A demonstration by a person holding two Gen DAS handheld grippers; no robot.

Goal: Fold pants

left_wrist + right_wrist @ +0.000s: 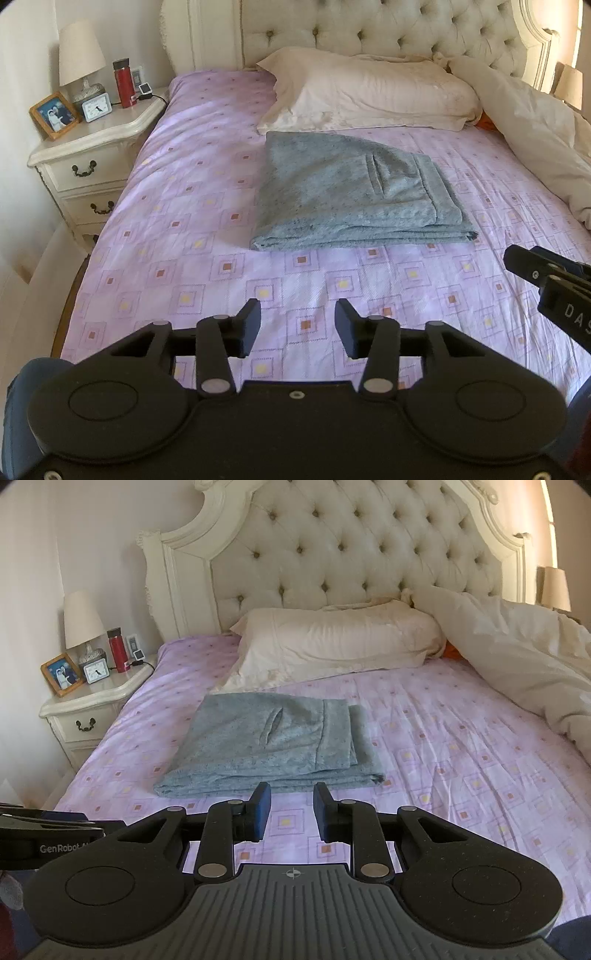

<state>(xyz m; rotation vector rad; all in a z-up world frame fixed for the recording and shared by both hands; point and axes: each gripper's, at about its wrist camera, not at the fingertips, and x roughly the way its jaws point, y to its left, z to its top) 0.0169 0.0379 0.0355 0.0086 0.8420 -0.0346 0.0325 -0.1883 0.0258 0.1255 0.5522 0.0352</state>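
1. Looking along the left tool [297,326] in the left wrist view: its two fingers stand apart, released, with nothing between them, above bare lilac bedsheet [184,206]. The grey pants [351,192] lie folded into a flat rectangular stack mid-bed, well ahead of the fingers, a slit pocket facing up. The far edge of the stack lies just beside a cream pillow [369,96]. A white duvet [535,133] is bunched along the right side. The right tool [546,277] enters at the right edge; its finger state cannot be told from this view. A nightstand [92,147] at left carries a lamp, a red bottle [123,83], a clock and a framed photo.

2. Right wrist view: the right tool [291,810] is released too, with a narrower gap and blue-faced pads [263,814] holding nothing. The fingertips sit just short of the near folded edge of the pants [266,738], apart from it. A tufted headboard [332,550] stands behind the pillow [332,642]. Part of the left tool [48,834] shows at the left edge.
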